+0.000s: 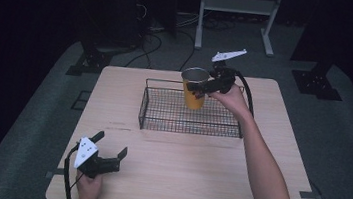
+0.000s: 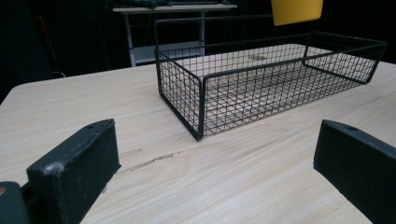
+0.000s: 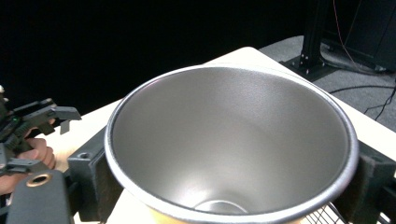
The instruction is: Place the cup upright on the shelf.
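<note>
A yellow cup (image 1: 194, 89) with a steel inside (image 3: 233, 154) hangs upright over the black wire basket (image 1: 161, 123) at mid table. My right gripper (image 1: 199, 88) is shut on the cup, one jaw on each side just below its rim. The cup's yellow bottom (image 2: 297, 10) shows above the basket (image 2: 196, 93) in the left gripper view. My left gripper (image 1: 111, 144) rests low at the table's near left corner, open, with bare tabletop between its jaws. It points toward the basket.
The light wooden table (image 1: 196, 177) has dark floor on all sides. A white metal stand (image 1: 237, 8) and cables lie beyond the far edge. A black frame foot (image 1: 317, 83) stands at the far right.
</note>
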